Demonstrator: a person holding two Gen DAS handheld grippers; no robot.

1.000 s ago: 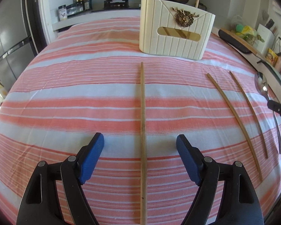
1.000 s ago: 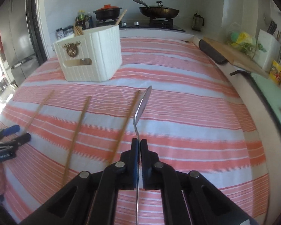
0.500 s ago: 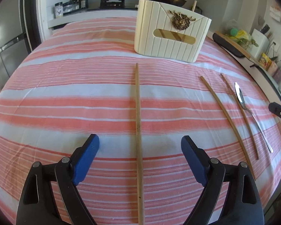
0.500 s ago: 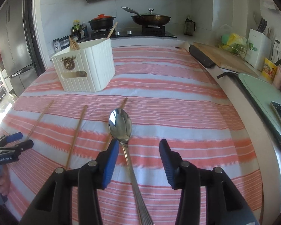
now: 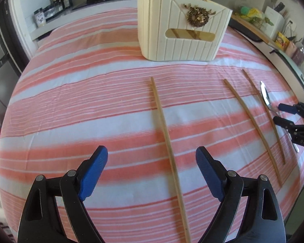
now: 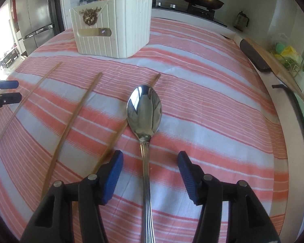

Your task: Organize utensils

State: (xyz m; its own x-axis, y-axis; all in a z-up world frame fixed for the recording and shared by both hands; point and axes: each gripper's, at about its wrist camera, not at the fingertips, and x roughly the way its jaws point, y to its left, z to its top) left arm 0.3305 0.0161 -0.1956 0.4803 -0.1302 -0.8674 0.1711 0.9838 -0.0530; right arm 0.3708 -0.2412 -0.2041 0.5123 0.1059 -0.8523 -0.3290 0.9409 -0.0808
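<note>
1. Two hand-held grippers hover over the striped cloth (image 5: 91,93) on the table, and both have changed since a second ago: the right hand-held gripper (image 6: 150,174), then pinched on the spoon's handle with the spoon raised on edge, now stands with its jaws wide apart and grips nothing
2. The spoon (image 6: 145,113) has come down flat on the cloth, bowl up, and lies loose between the right gripper's blue pads (image 6: 113,174), touching neither; its handle runs back under the camera and its bowl points toward the utensil holder (image 6: 119,28)
3. The left hand-held gripper (image 5: 152,174) is wide open as before and holds nothing, but it has shifted, so the near chopstick (image 5: 166,141) now runs slanted between its fingers rather than straight up the middle
4. That chopstick lies flat on the cloth, closer to the left gripper's right finger, its far tip aimed at the holder
5. Two more chopsticks (image 5: 251,125) lie side by side to the right, the outer one just beside the spoon
6. The white ribbed holder stands upright at the far end of the cloth, well apart from both grippers, with chopsticks sticking out of its top
</note>
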